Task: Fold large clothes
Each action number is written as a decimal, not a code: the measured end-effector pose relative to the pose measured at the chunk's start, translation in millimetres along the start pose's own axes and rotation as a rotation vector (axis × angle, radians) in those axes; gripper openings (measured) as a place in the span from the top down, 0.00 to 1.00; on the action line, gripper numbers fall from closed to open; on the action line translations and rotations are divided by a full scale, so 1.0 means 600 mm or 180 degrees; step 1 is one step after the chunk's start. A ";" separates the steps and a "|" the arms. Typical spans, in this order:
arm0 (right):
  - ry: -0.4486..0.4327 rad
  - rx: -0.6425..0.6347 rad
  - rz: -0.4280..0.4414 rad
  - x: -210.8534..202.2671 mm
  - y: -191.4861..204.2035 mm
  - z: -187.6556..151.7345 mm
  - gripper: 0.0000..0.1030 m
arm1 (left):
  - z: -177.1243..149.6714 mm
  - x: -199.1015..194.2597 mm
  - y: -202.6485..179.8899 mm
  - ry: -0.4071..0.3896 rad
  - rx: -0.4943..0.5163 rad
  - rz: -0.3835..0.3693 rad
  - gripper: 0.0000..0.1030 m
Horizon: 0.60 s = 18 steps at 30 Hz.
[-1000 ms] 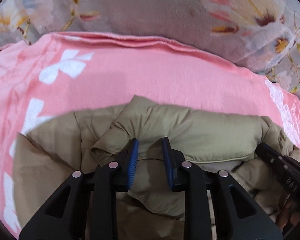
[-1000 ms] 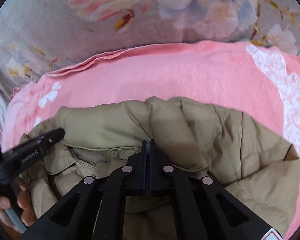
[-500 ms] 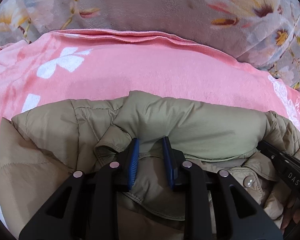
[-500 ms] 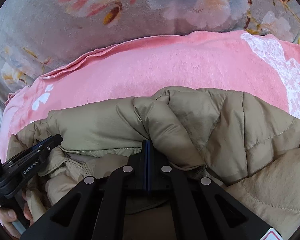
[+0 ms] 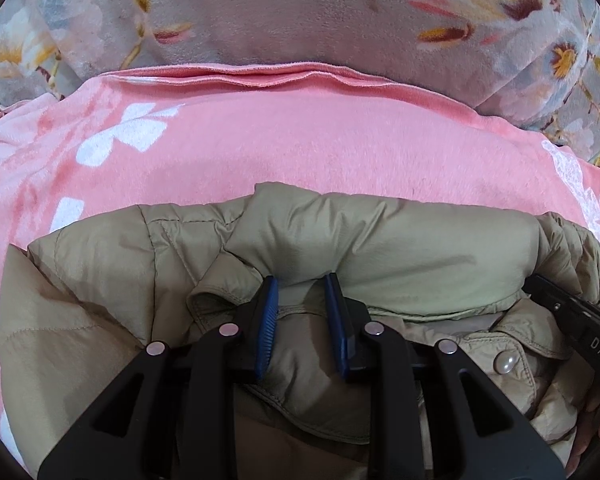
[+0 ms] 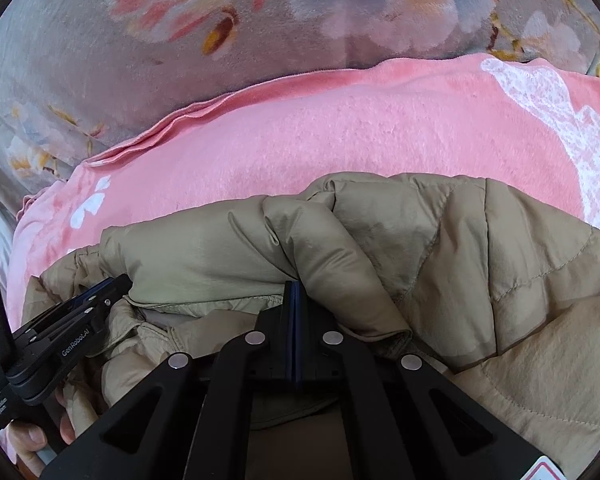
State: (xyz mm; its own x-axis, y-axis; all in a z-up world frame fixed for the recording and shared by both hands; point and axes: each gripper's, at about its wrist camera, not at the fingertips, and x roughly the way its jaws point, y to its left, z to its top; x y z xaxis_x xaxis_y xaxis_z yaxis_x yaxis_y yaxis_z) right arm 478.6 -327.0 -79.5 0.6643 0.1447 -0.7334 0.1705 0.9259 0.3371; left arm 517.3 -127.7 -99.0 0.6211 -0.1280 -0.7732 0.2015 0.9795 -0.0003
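A khaki quilted jacket (image 5: 400, 256) lies bunched on a pink blanket (image 5: 300, 140), its collar roll running across the middle. My left gripper (image 5: 302, 300) is shut on a thick fold just under that collar, with fabric filling the gap between the blue pads (image 5: 270, 312). In the right wrist view the same jacket (image 6: 440, 248) spreads to the right. My right gripper (image 6: 294, 290) has its pads pressed flat together on a thin fold at the collar's other end. The left gripper (image 6: 108, 286) shows there at the lower left, its tips buried in fabric.
The pink blanket (image 6: 360, 132) has white flower prints and lies over a grey floral bedcover (image 5: 300, 12), whose folds rise behind it. A person's fingers (image 6: 28, 436) grip the left tool's handle. A pearl snap button (image 5: 505, 362) shows on the jacket front.
The jacket has spread wider and sunk onto the blanket, covering more pink at the lower left and right. Both grippers keep their hold and hardly moved.
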 end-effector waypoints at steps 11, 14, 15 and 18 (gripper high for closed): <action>-0.0171 0.0073 -0.0371 -0.021 -0.004 0.003 1.00 | -0.001 0.001 -0.001 0.0000 0.0009 0.0013 0.77; -0.0102 0.0050 -0.0395 -0.011 -0.003 0.005 1.00 | -0.001 0.000 -0.001 0.0001 0.0006 0.0012 0.77; -0.0091 0.0042 -0.0403 -0.009 -0.003 0.005 1.00 | -0.001 0.000 -0.001 0.0002 0.0005 0.0013 0.77; -0.0064 0.0113 -0.0319 0.000 -0.008 0.009 1.00 | 0.002 0.003 0.000 -0.0002 -0.0021 0.0000 0.77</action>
State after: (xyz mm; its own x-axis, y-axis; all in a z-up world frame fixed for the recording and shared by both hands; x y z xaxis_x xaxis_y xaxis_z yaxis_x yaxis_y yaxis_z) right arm 481.7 -333.4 -78.1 0.6569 0.0447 -0.7526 0.2621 0.9224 0.2836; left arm 519.1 -128.2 -99.6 0.6216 -0.1281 -0.7728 0.1966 0.9805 -0.0044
